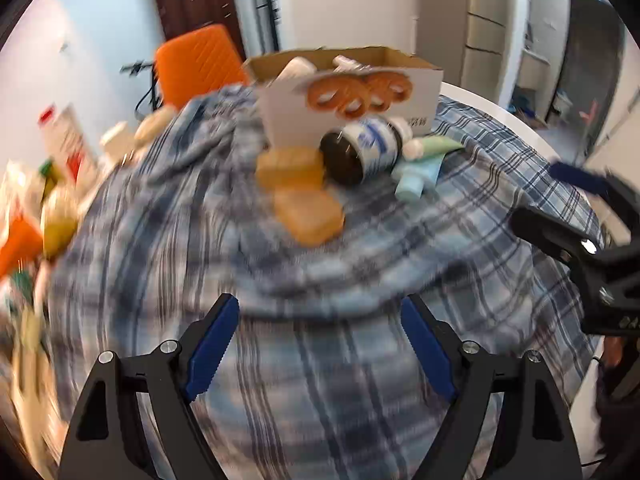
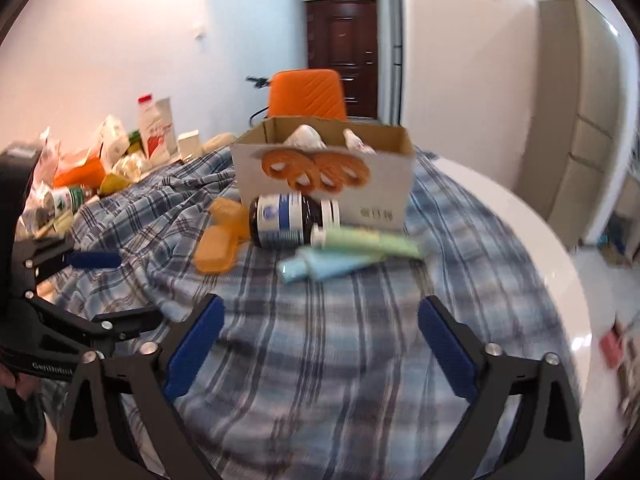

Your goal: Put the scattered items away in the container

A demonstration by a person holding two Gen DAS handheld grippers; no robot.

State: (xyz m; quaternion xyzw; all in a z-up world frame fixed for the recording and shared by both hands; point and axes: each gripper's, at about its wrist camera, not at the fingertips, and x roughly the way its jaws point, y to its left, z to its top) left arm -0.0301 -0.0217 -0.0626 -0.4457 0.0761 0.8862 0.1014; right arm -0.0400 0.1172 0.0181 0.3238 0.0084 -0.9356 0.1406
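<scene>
Ahead of the spread jaws, well beyond the tips: open cardboard box, pretzel print on front, white items inside. Against its front, dark brown pill bottle on its side, white cap. Left of that, two translucent orange cases. Nearer, green tube and blue tube, lying flat, touching.

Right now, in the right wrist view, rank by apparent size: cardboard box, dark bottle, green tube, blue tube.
1. cardboard box
2. dark bottle
3. green tube and blue tube: alike, blurred, partly overlapping, so unranked.
</scene>
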